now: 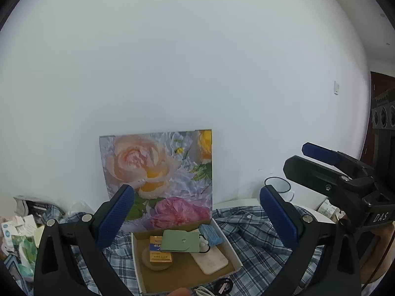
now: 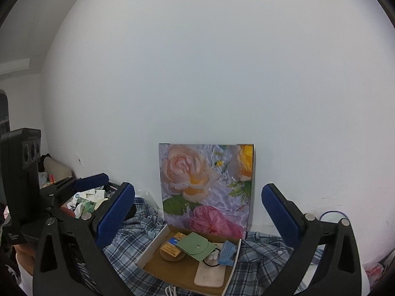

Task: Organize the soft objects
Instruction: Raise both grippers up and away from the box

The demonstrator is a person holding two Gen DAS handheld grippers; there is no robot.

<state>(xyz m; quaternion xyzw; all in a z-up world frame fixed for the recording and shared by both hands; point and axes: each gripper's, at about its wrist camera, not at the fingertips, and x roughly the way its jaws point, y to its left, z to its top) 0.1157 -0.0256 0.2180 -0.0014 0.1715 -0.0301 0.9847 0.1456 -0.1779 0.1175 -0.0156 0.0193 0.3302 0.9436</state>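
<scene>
Left wrist view: we hold the left gripper (image 1: 197, 212) spread wide, its 2 blue pads grasping nothing. Right wrist view shows the right gripper (image 2: 198, 212) equally wide and empty. Both hover above a cardboard box (image 2: 150, 249) resting on a plaid shirt (image 2: 266, 254). Inside the box we see a green pouch (image 2: 197, 245) lying partly over an orange packet (image 2: 171, 246), a blue mask pack (image 2: 228, 252) against the right wall, a black hair tie (image 2: 209, 262), and a pale phone case (image 2: 209, 275). A flower picture (image 2: 206, 187) leans on the wall behind.

wooden disc (image 1: 156, 262): part-hidden by yellow box (image 1: 160, 251) | white cable (image 1: 203, 291): cut by edge
</scene>
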